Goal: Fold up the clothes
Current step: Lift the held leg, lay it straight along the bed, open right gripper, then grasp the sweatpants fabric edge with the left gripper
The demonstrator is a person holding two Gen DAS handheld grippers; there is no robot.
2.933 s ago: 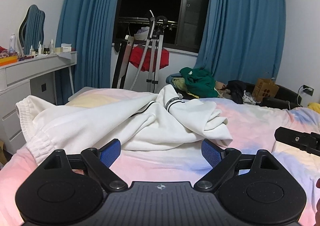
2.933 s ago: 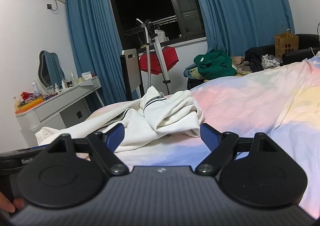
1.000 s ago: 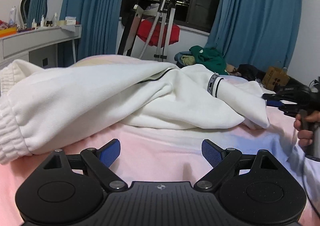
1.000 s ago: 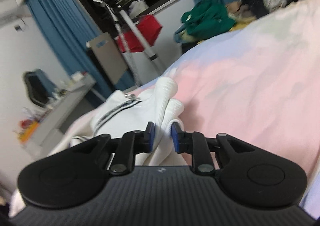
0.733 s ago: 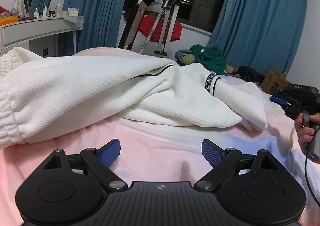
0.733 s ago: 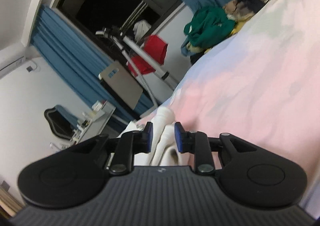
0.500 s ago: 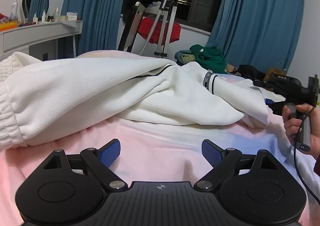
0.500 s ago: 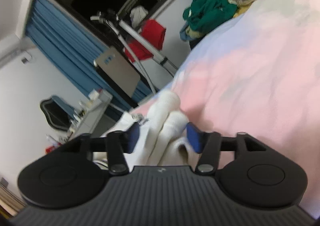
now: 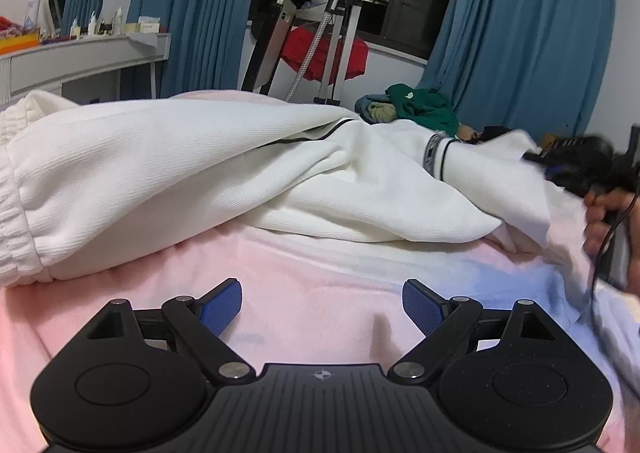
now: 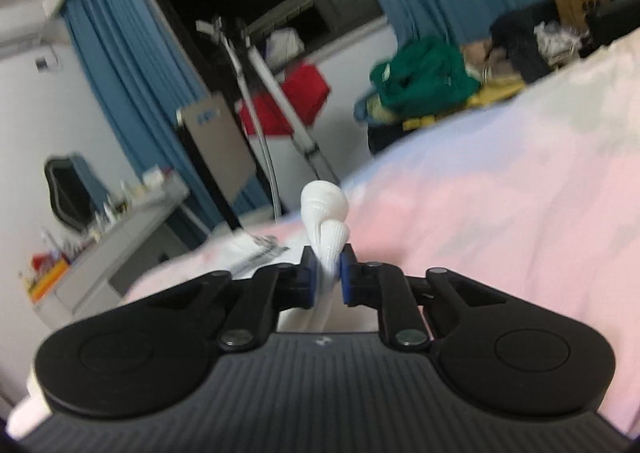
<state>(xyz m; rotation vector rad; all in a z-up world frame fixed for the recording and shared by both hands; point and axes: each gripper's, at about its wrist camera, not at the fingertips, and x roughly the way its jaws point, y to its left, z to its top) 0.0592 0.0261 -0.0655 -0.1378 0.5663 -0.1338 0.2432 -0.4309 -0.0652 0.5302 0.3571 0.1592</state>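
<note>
A white garment with thin black stripes lies crumpled across the pastel pink and blue bedspread. My left gripper is open and empty, low over the bedspread just in front of the garment. My right gripper is shut on a bunched edge of the white garment, which sticks up between its blue pads. In the left wrist view the right gripper holds the garment's right end lifted off the bed.
A white dressing table with bottles and a mirror stands at the left. A metal stand with a red cloth is by the dark window. A pile of green and dark clothes lies beyond the bed. Blue curtains hang behind.
My right gripper opened briefly, then shut again on the garment's edge and lifted it. The left gripper stayed open and nearly still.
</note>
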